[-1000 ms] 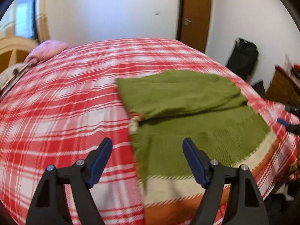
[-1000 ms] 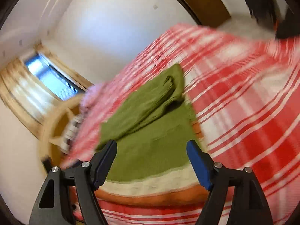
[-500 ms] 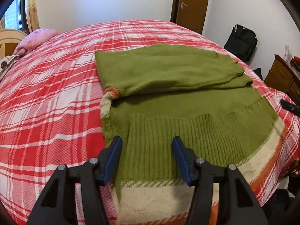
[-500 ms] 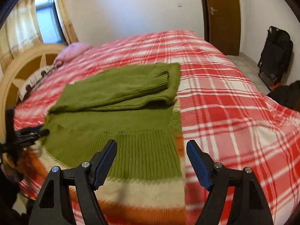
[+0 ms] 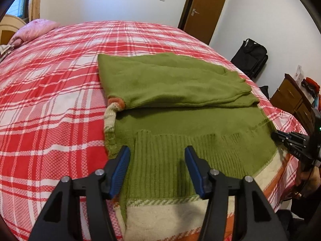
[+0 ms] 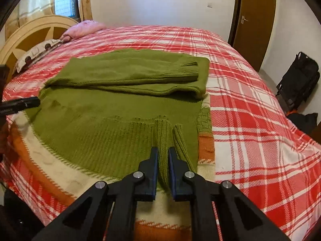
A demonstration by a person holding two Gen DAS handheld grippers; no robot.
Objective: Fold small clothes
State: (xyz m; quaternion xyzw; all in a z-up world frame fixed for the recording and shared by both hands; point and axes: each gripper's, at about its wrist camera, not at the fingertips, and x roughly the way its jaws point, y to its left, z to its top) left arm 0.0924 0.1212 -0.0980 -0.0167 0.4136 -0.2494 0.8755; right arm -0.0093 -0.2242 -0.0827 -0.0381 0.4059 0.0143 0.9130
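Grippers sit nearest, at the near edge of the bed. Right gripper: jaws have just been closing and now pinch a raised ridge of the ribbed hem of the green sweater. Left gripper: jaws have just been closing, stand about half apart over the ribbed hem near the sweater's left edge, with no pad pressing on the fabric. Sweater: lies flat on the red plaid bedspread, cream and orange band nearest, sleeves folded across the body farther back. Pink pillow lies beyond, by the headboard. Brown door stands in the far wall.
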